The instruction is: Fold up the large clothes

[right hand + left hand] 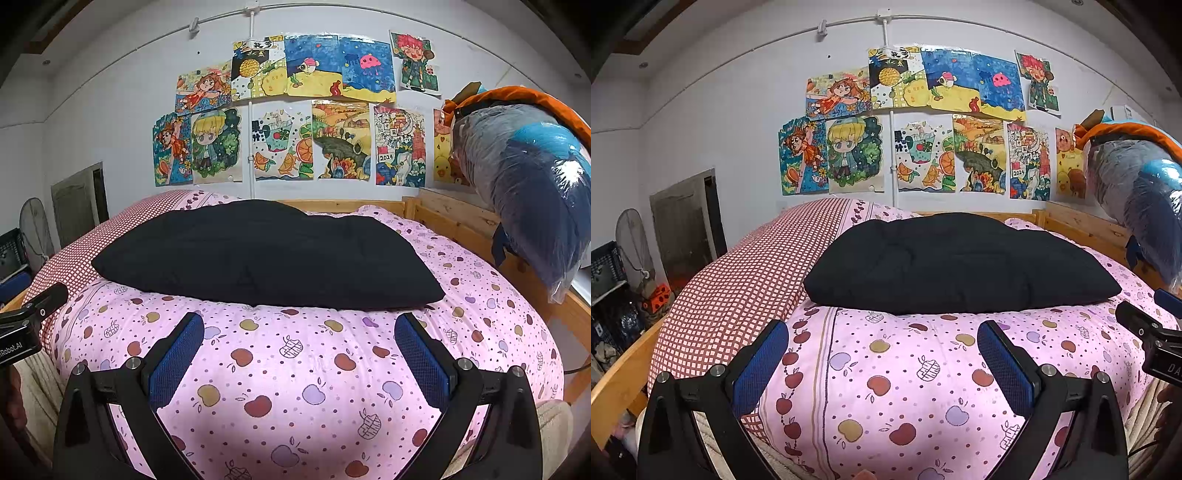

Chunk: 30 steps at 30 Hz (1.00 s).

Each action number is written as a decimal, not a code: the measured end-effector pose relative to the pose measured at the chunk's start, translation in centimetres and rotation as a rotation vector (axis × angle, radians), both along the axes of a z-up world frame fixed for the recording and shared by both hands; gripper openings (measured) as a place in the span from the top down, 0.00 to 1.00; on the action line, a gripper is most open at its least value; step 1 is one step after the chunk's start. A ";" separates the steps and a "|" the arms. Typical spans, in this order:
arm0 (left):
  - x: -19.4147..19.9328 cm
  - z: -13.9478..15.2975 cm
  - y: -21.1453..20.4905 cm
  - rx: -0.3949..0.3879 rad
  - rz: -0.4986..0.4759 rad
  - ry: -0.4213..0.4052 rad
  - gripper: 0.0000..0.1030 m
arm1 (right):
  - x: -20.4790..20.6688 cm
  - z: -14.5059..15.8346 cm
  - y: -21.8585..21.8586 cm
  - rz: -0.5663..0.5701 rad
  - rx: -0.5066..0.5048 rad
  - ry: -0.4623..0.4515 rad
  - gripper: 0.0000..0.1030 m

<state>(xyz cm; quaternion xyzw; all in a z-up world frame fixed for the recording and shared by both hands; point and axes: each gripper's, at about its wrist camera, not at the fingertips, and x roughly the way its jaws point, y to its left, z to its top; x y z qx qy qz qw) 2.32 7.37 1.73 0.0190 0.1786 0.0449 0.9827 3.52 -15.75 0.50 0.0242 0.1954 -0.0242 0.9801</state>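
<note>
A pink apple-print quilt (pixel 905 373) is covering a wooden-framed bed (pixel 1082 229), with a red-checked quilt (pixel 738 288) lying along its left side. Behind it, a white wall is showing roughly a dozen children's drawings (pixel 923 122), and a plastic-wrapped bundle (pixel 1137 199) is sitting on the right rail. One black folded garment (pixel 956 262) is lying flat on the pink quilt, near the middle of the bed. Two grippers are hovering short of it: the left gripper (pixel 882 369) and the right gripper (pixel 299 362) are both spread wide, gripping nothing, their blue pads (pixel 177 358) clear of the fabric.
</note>
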 end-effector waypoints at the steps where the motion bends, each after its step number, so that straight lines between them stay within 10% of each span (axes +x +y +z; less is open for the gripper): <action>1: 0.0 0.0 0.0 0.000 0.000 0.001 0.00 | 0.0 0.0 0.0 0.000 0.000 0.000 0.02; 30: -0.1 -0.1 0.0 0.003 -0.001 -0.002 0.00 | 0.0 0.0 0.1 -0.003 0.002 -0.001 0.01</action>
